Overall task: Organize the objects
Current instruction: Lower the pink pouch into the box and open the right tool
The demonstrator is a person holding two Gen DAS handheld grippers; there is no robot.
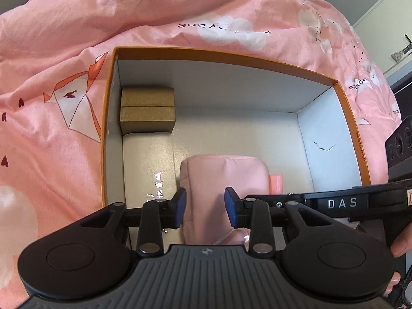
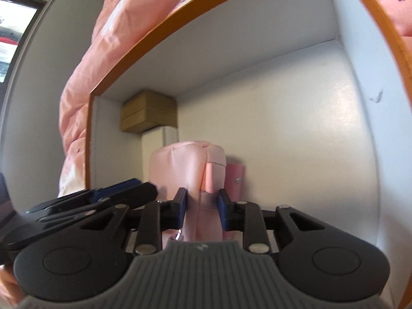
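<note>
From my left wrist camera I look down into an orange-rimmed box (image 1: 346, 108) with white inner walls, sitting on a pink quilt (image 1: 64, 51) printed with clouds and paper cranes. In its far left corner sits a small brown box (image 1: 147, 110); touching its near side lies a flat white box (image 1: 150, 170) with shiny lettering too small to read. A pink padded pouch (image 1: 221, 175) stands in the middle, and a pink strap end (image 1: 276, 181) peeks out at its right. My left tongs (image 1: 205, 207) stand parted around the pouch's near end, pads not pressing on it. The right gripper's arm crosses in from the right, with fingers of the person's hand (image 1: 401, 244) cut off by the frame edge.

From my right wrist camera I see the same box rim (image 2: 144, 43), the brown box (image 2: 149, 113) in the corner and the white box (image 2: 157, 139) before it. My right tongs (image 2: 202, 209) pinch a fold of the pouch (image 2: 188, 162). The pouch's bottom is hidden behind the gripper body.
</note>
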